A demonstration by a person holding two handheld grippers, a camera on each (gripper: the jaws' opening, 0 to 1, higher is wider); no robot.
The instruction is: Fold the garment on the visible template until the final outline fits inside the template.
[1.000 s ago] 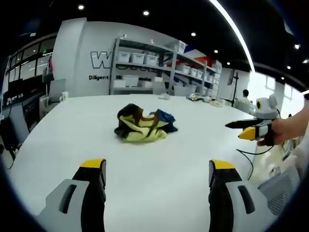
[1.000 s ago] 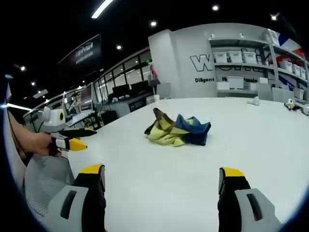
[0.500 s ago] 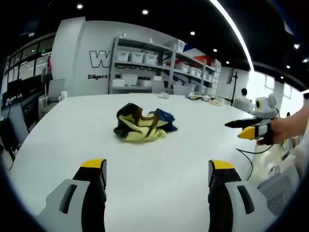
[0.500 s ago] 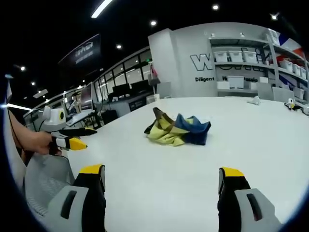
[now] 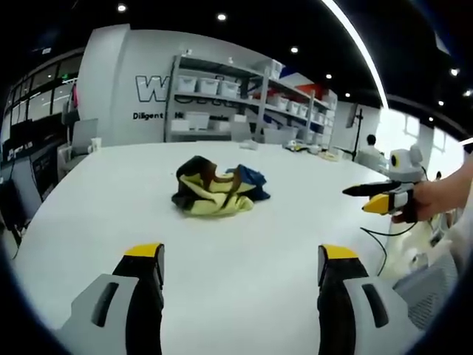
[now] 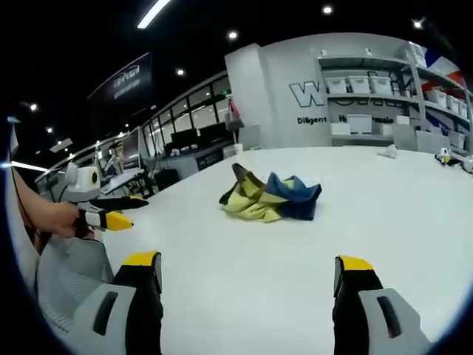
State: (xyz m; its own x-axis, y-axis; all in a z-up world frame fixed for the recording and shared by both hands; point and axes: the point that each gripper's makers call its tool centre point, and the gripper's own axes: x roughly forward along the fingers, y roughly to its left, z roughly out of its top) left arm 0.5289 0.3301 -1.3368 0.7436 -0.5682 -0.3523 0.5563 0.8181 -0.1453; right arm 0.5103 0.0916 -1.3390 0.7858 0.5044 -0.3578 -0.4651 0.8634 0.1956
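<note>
Garment (image 5: 216, 194) lay crumpled on the white table (image 5: 244, 274), well ahead of both tools; no template outline was discernible. Left gripper (image 5: 235, 255) and right gripper (image 6: 247, 266) gaped wide, holding nothing. Folding looked unstarted.

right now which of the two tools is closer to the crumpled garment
Cannot tell. Both the left tool and the right tool hang open, well short of the yellow and blue garment on the white table.
</note>
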